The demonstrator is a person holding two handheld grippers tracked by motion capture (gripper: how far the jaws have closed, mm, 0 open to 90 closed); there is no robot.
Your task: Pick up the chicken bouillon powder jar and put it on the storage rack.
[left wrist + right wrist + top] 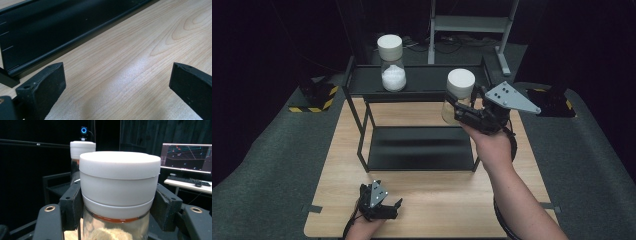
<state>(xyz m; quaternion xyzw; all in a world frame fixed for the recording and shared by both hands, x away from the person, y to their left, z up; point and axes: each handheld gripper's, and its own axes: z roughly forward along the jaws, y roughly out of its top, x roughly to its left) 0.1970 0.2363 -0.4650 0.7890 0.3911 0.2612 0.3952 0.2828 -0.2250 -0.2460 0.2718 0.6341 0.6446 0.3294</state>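
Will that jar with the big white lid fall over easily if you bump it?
Probably, a bit. The held jar looks tall and narrow, with a bulky white lid on top, so it may tip. Its clear, shiny wall seems slippery and perhaps breakable. It is only partly filled, so likely light.

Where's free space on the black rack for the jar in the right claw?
The black metal rack's top shelf is bare between the white-lidded glass jar of white powder and the white-lidded jar of tan contents in the right claw. The lower shelf is wholly bare. Only the top shelf's left end is taken.
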